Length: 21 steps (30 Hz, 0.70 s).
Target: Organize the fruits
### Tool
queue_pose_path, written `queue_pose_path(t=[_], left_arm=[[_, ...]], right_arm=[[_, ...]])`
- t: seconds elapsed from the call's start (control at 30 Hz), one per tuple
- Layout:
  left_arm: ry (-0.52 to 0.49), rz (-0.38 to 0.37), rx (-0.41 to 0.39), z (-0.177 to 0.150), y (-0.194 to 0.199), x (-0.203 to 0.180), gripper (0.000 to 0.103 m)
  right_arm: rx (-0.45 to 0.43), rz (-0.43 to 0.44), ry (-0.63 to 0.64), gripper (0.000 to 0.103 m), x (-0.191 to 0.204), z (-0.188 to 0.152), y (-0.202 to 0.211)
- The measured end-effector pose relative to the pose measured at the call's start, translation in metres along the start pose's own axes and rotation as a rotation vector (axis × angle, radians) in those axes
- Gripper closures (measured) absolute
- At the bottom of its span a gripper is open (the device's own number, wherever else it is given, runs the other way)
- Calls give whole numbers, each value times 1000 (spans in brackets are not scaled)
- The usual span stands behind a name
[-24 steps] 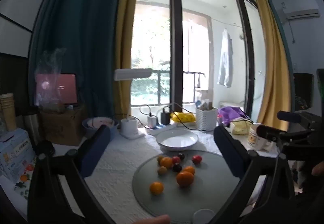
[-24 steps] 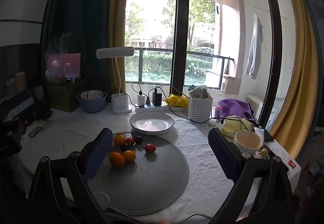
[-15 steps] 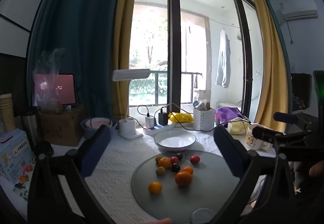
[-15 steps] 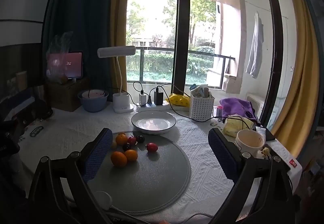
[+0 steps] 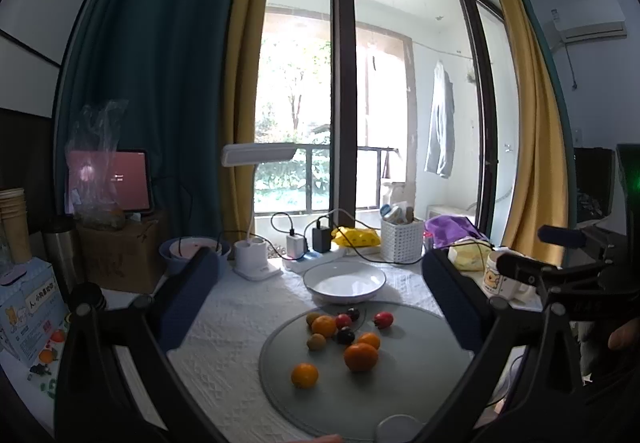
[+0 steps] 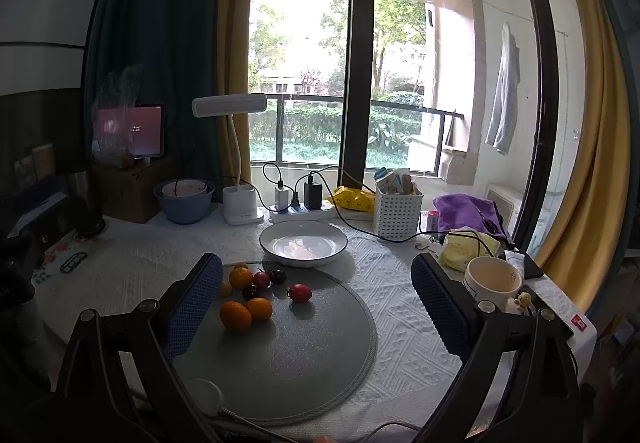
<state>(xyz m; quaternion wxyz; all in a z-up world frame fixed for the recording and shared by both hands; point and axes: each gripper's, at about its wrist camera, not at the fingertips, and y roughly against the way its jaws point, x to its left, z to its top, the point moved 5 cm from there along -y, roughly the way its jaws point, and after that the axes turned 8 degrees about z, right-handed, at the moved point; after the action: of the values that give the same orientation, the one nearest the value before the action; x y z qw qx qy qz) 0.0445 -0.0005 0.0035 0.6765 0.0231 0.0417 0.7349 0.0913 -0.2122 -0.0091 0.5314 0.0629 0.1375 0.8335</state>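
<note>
L view shows small orange [image 5: 304, 375] alone at mat's [image 5: 420, 375] near edge; R view hides it behind tool pad. Both tools, L [image 5: 320, 307] and R [image 6: 316, 307], wide open, nothing held, above bench [image 6: 400, 283]. Fruits [image 6: 256, 291] clustered on mat's far-left part, just before empty plate [image 6: 303, 243]. Mug [image 6: 494, 281] to R. Red tomato [image 6: 300, 292] lies longways left-right

Left claw [image 5: 320, 283] wide apart, right claw [image 6: 316, 303] likewise
</note>
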Motion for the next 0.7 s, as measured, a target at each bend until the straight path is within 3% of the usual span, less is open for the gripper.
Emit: queue_pose_path(t=[0.7], left_arm=[[-9,-5,1,-2,1,-4,1]], right_arm=[[5,8,-9,6,1,2,2]])
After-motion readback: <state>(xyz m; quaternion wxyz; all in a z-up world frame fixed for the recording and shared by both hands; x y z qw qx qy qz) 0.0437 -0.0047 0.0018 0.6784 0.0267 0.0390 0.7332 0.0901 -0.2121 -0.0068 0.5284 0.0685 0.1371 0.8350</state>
